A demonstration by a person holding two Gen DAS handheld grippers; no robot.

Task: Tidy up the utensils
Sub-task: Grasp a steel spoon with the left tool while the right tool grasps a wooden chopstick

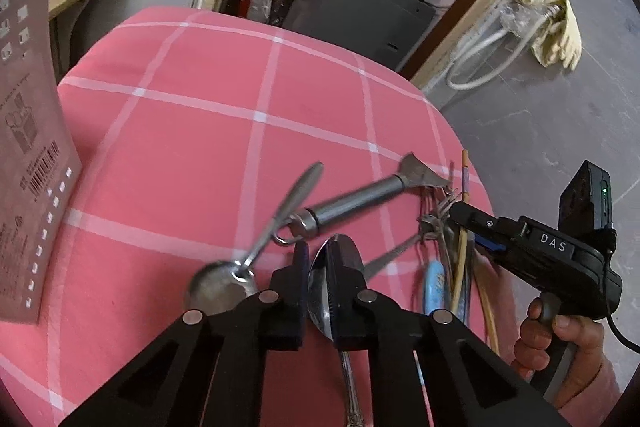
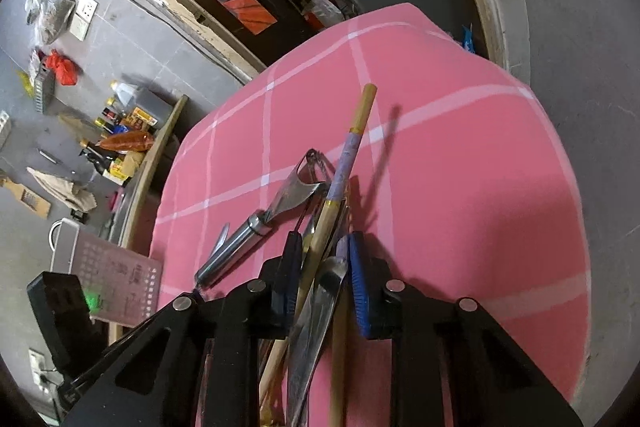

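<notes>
My left gripper (image 1: 320, 247) is shut on the bowl of a steel spoon (image 1: 318, 291), whose handle runs back under the gripper. A second spoon (image 1: 218, 287) lies just left of it, handle pointing away. A steel peeler (image 1: 360, 197) lies beyond both. At the table's right edge a hand (image 1: 560, 347) holds my right gripper (image 1: 456, 217) over a bundle of utensils. In the right wrist view my right gripper (image 2: 325, 242) is shut on that bundle: a chopstick (image 2: 358, 125) and a flat steel utensil (image 2: 320, 307) fill the gap. The peeler (image 2: 280, 207) lies to their left.
A pink checked cloth (image 1: 192, 99) covers the table, which drops off to grey floor on the right. A printed pink box (image 1: 32, 167) stands at the left edge. A low shelf of bottles (image 2: 132, 131) sits beyond the table's left side.
</notes>
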